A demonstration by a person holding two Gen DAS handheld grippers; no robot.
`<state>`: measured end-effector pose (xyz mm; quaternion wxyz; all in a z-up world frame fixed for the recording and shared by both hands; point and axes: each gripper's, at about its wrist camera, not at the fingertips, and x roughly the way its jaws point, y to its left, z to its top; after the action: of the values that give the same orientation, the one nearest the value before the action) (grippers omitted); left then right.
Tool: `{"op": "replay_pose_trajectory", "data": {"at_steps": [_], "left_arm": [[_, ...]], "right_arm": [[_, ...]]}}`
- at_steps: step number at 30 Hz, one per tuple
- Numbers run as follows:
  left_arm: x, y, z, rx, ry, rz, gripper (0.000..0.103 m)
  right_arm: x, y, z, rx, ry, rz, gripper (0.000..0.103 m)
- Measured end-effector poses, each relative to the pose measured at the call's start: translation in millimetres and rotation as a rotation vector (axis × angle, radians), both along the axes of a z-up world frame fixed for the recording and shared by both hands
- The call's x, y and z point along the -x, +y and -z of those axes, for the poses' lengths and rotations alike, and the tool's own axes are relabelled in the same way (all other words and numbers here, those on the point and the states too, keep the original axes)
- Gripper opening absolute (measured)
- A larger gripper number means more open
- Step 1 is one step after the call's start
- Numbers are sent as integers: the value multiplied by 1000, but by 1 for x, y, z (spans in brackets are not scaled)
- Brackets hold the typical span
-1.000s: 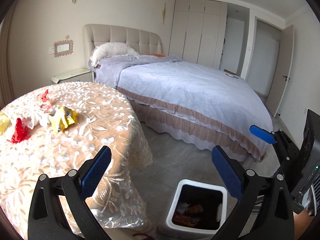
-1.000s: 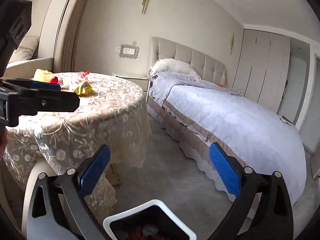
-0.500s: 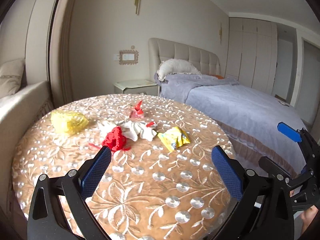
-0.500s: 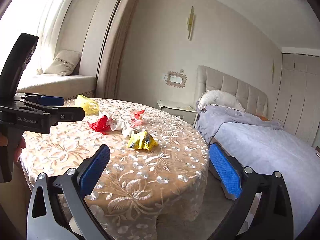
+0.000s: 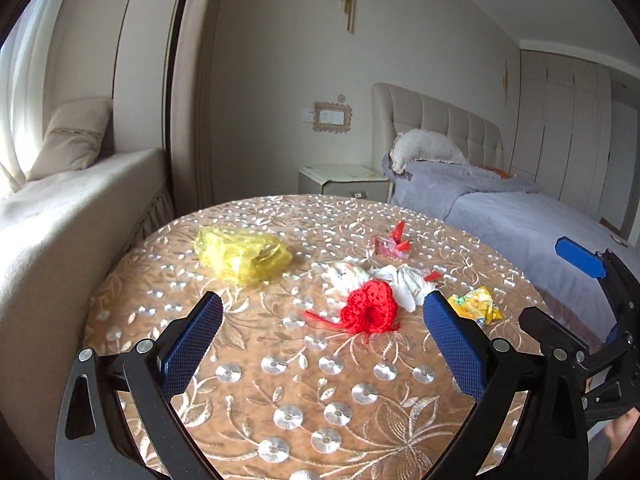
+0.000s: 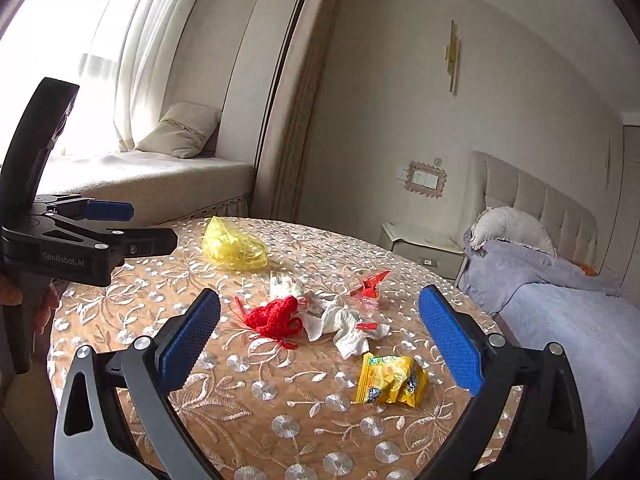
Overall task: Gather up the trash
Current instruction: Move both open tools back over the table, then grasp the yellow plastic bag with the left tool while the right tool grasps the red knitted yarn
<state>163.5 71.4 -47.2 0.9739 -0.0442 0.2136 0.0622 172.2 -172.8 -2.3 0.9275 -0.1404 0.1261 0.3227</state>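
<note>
Both grippers swung from the floor bin to the tabletop

The bin has left both views. The tabletop [image 5: 248, 364] now fills the lower frame, the red yarn [image 5: 370, 312] centred in the left view, the yellow wrapper [image 6: 390, 380] at lower centre in the right.

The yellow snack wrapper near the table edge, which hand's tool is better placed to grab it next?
Right. The yellow snack wrapper lies just ahead of the open right tool, between its fingers. The left tool faces the red knitted piece instead.
</note>
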Motion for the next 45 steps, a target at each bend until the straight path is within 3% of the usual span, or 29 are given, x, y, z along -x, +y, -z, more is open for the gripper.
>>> {"op": "replay_pose_trajectory", "data": {"at_steps": [17,30,31,32,34,35,38,45], "left_arm": [[-81,78,26,6,83,-84,98],[-182,116,64,-15,281,-135,98],[-186,117,66,-16,294,-121,92],[-190,118,69,-7,314,-108,60],[-198,122,75,20,360,-89,23],[-200,121,77,32,373,-62,16],[-192,112,72,23,333,-37,9],[-131,77,33,-5,164,-26,9]], "right_arm": [[-73,92,10,26,57,-102,99],[-104,110,29,77,68,-90,99],[-105,109,30,81,70,-86,99],[-106,108,30,81,68,-80,99],[-107,106,31,78,72,-71,99],[-108,105,32,76,78,-69,99],[-107,102,34,79,90,-63,99],[-107,104,42,127,154,-59,99]]}}
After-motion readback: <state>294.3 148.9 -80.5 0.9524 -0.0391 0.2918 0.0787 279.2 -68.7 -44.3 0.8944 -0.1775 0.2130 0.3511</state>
